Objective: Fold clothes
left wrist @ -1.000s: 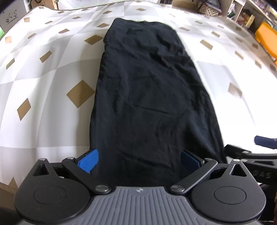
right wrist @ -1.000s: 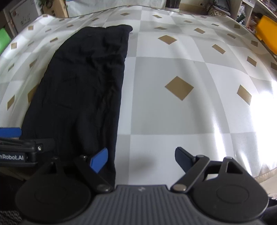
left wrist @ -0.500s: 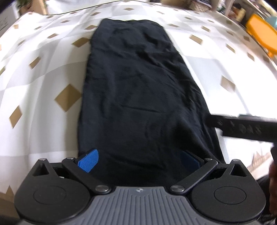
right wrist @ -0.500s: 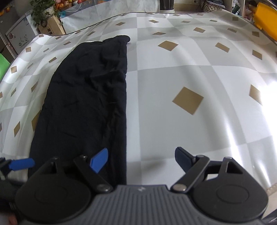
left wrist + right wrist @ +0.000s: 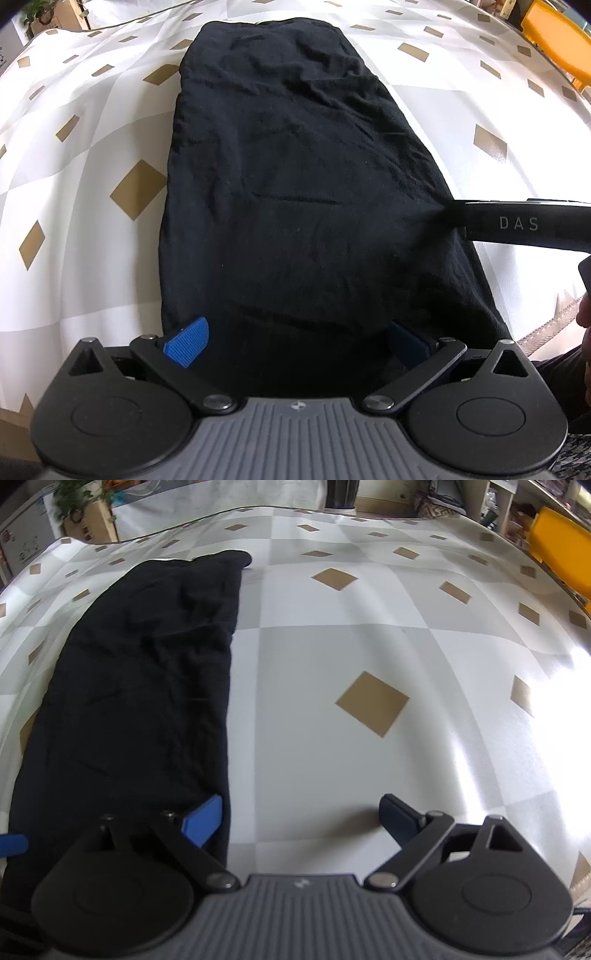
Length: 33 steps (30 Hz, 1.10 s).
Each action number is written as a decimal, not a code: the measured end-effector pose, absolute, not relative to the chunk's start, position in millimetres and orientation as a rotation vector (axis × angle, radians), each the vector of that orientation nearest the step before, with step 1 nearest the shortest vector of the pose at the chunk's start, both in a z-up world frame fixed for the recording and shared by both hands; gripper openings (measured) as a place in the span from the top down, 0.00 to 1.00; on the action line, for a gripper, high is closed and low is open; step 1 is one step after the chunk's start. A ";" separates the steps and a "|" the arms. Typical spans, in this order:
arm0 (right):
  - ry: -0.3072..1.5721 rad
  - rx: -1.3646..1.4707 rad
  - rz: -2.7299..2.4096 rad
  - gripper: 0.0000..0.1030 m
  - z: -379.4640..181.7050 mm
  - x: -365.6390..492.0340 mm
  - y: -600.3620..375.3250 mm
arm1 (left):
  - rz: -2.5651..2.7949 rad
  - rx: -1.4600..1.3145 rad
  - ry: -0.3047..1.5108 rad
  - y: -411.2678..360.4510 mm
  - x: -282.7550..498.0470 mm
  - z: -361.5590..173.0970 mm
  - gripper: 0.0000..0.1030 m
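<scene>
Folding black garment [image 5: 295, 184] | narrow strip at worktop [image 5: 369, 646] near edge, crosswise fold left | left gripper [image 5: 295, 341] fingers wide, empty | right gripper [image 5: 301, 818] fingers opening, straddling garment's edge, unclamped

I see open tablecloth [image 5: 369, 635] right of the black garment [image 5: 140, 672]; nothing blocks a pass there.

The left two-finger gripper with blue ribbed pads [image 5: 295, 341] is pointing steeply downward, its jaws standing wide apart and pressing on nothing. The right two-finger gripper with matching blue pads [image 5: 301, 818] is tilting down likewise, its jaws opening, nothing clamped between them.
</scene>
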State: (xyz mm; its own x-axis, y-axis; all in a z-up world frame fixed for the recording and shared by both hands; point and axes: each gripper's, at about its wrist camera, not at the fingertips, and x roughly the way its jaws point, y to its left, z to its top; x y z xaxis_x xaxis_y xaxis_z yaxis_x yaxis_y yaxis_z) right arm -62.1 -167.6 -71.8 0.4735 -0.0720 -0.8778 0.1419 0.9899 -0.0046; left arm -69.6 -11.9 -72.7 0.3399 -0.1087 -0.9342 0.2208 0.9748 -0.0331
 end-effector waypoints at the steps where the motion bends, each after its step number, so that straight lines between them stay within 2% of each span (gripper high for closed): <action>1: 1.069 0.069 -0.129 0.12 -71.6 -62.7 -167.8 | -0.214 0.106 1.210 -10.9 -69.8 -72.7 0.00; 8: 1.083 0.103 -0.149 0.12 -69.6 -63.6 -172.9 | -0.202 0.087 1.225 -6.2 -70.6 -71.5 0.00; 15: 1.105 0.166 -0.089 0.16 -60.3 -67.3 -173.0 | -0.220 0.050 1.155 -8.9 -70.2 -61.1 0.00; 23: 1.163 0.081 -0.032 0.15 -64.3 -73.1 -155.6 | -0.228 0.106 1.211 -15.5 -72.2 -71.0 0.00; 27: 1.150 -0.003 -0.056 0.11 -65.4 -76.0 -150.5 | -0.232 0.116 1.217 -15.9 -74.8 -71.9 0.00; 33: 1.173 0.094 -0.097 0.13 -66.0 -75.0 -165.2 | -0.224 0.098 1.232 -15.0 -73.6 -70.1 0.00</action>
State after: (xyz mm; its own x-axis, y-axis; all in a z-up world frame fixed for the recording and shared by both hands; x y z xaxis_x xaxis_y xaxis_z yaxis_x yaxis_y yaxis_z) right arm -75.0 -165.2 -66.0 0.3841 -0.0267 -0.9229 0.1248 0.9919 0.0232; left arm -73.6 -15.0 -70.1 0.3137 -0.1172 -0.9423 0.2224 0.9738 -0.0471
